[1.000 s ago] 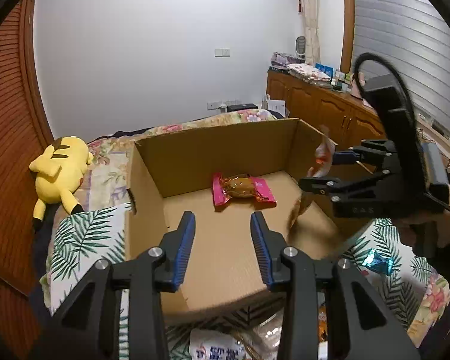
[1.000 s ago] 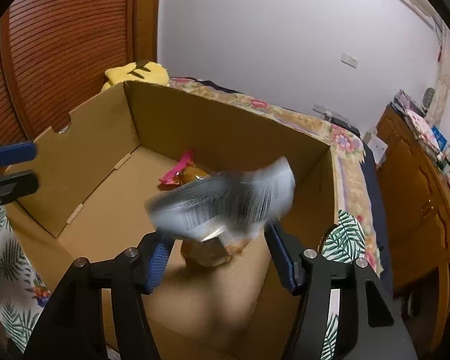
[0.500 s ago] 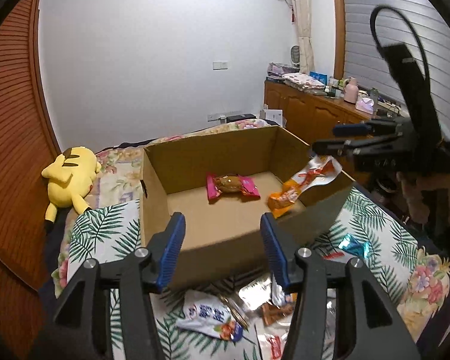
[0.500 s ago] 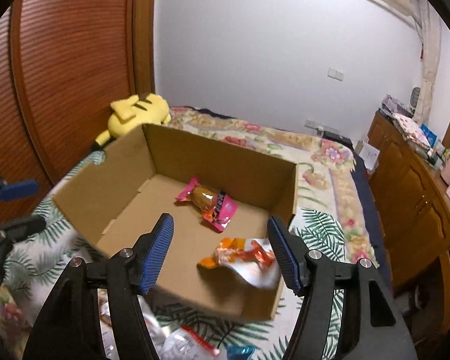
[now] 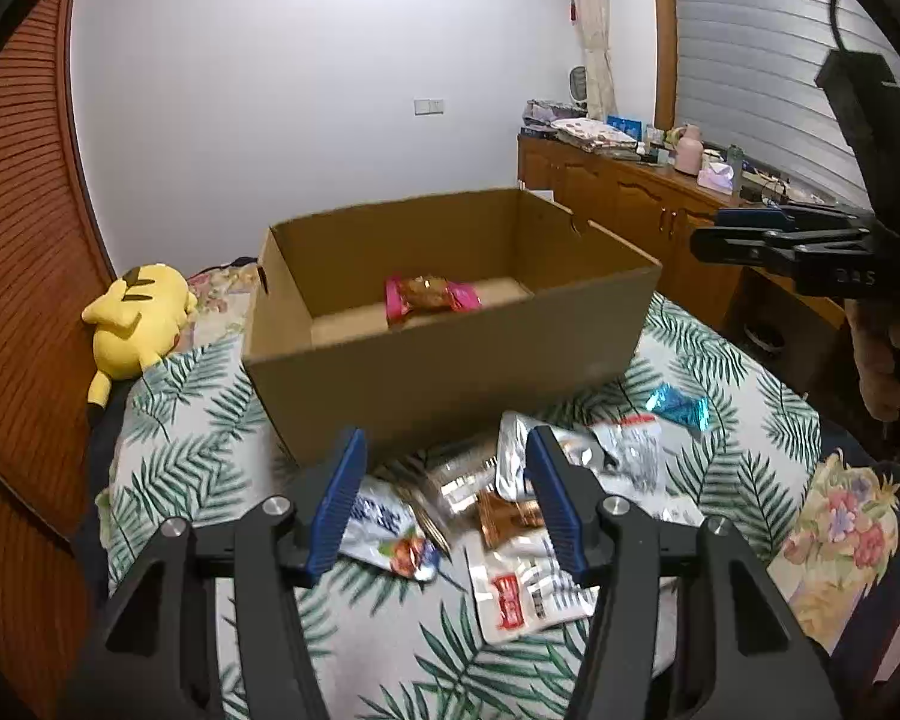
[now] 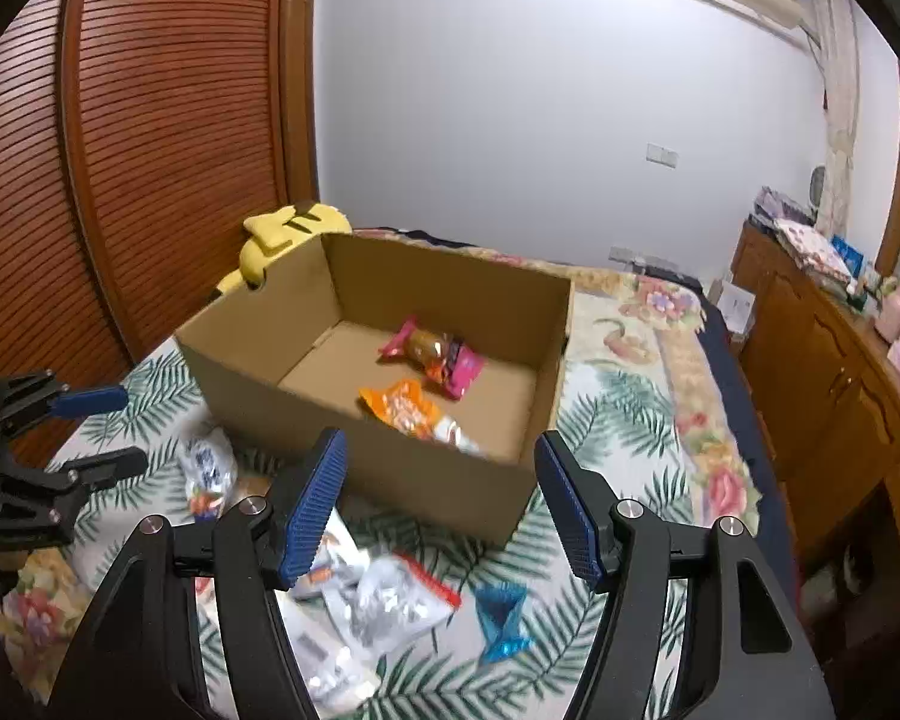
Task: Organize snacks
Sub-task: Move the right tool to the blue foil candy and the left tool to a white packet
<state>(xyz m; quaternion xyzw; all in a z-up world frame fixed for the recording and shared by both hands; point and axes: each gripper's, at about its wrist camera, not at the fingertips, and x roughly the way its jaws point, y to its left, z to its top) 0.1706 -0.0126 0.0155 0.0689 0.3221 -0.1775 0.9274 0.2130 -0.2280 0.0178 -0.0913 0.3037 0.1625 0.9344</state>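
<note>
- The left gripper [image 5: 447, 495] hung over a loose pile of snacks [image 5: 534, 516] on the bed [image 5: 180, 438]; its jaws were opening, about half apart, with nothing pressed between the blue pads.
- The pile was crinkled foil and plastic: a white pack with a red label [image 5: 525, 591], a copper wrapper [image 5: 510, 519], a blue-and-white bag [image 5: 384, 531] and a small teal wrapper [image 5: 678, 408] a little off to the right.
- The right gripper [image 6: 441, 504] stood about half open and held nothing; below it lay silvery packs [image 6: 390, 606] and the teal wrapper.
- Just beyond the pile, a brown box [image 6: 258, 396] sat open on the leaf-print cover.
- Inside it lay a pink snack [image 6: 435, 354] near the middle and an orange snack [image 6: 411, 411] closer to the near wall, the two just beside each other.
- A yellow plush [image 5: 135, 318] lay past the box's left side.
- Farther off, a wooden cabinet [image 6: 822, 372] stood along the right wall.
</note>
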